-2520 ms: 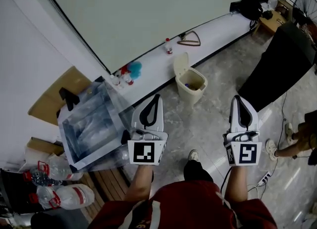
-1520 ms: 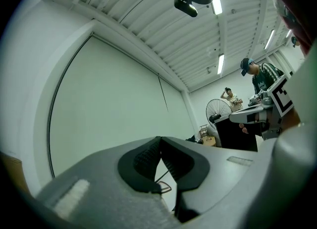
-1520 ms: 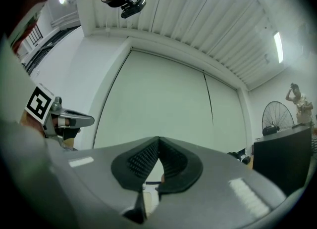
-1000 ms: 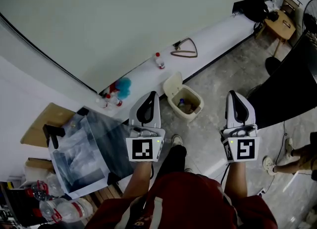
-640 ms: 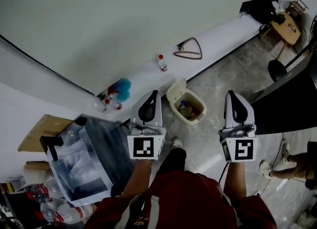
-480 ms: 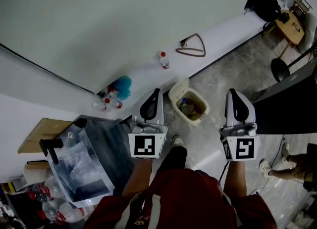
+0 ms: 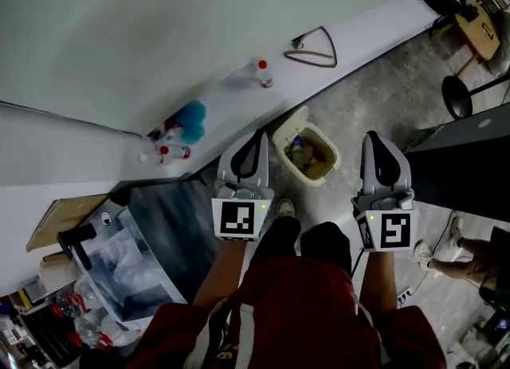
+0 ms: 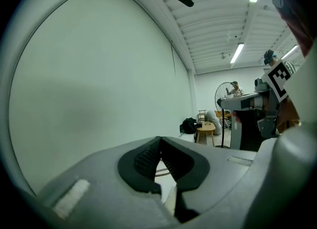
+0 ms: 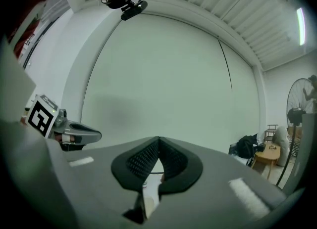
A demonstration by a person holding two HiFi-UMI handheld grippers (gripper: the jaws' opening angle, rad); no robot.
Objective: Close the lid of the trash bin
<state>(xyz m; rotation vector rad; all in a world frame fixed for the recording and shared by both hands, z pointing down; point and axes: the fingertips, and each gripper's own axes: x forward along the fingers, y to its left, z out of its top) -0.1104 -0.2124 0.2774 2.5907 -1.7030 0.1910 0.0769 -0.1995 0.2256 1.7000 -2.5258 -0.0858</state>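
The trash bin [image 7: 319, 178] stands on the floor [image 7: 374, 88], tight against the front edge of the long white ledge [image 7: 358, 33]. Its lid [image 7: 292, 124] is up, on the side nearest that edge, and rubbish shows inside the open mouth. The closing has not begun.

My left gripper [image 7: 255, 143] hangs above and just to the left of the bin, and my right gripper [image 7: 373, 143] is well apart from it on the other side. Neither touches anything. Both have their jaws pressed together with nothing between them, so I judge the lid will be pushed, not grasped.

That is where I expect trouble. The lid seems to lean toward the ledge, so there may be little room behind it for a tip. If I hook it only at a corner, a smooth closed tip could slide off and the lid would flop back open. The bin looks light. A push that runs sideways instead of over the hinge could skid it along the ledge's edge or tip it and spill the rubbish. If anything inside rises above the rim, the lid may stop short of seating, and pressing harder would only rock the bin.

Reaching past the lid, I could also knock the bottle [image 7: 261, 73] on the ledge behind it. The hanger [image 7: 312, 47] lies farther along, out of harm's way.
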